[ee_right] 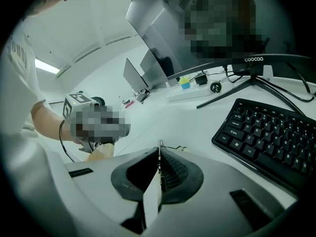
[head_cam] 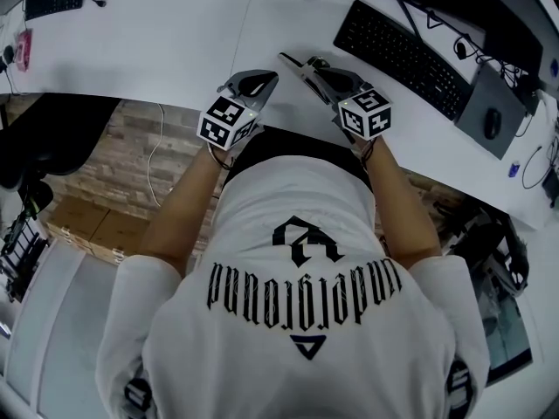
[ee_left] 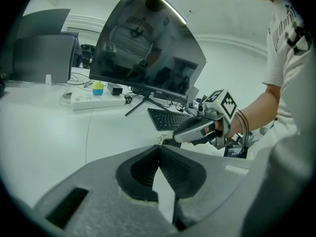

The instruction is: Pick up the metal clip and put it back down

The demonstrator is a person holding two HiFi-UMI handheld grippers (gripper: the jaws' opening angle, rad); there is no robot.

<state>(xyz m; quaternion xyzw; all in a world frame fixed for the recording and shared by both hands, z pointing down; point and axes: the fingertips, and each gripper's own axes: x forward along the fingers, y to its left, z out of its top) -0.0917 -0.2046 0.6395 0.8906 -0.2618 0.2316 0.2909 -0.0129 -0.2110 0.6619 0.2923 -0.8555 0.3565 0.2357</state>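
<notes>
The metal clip (ee_right: 168,147) is a small wire piece pinched at the very tips of my right gripper (ee_right: 159,154), which is shut on it just above the white desk (ee_right: 197,122). In the left gripper view the clip (ee_left: 165,138) shows at the right gripper's (ee_left: 174,137) nose, in front of the keyboard. My left gripper (ee_left: 159,149) is shut with nothing between its pads. In the head view both grippers sit side by side at the desk's near edge, the left gripper (head_cam: 269,78) beside the right gripper (head_cam: 286,58).
A black keyboard (head_cam: 402,58) lies right of the grippers, with a mouse (head_cam: 492,123) on a grey pad further right. A dark monitor (ee_left: 148,53) on a stand and a white power strip (ee_left: 96,101) stand at the back. The desk edge (head_cam: 175,99) runs below the grippers.
</notes>
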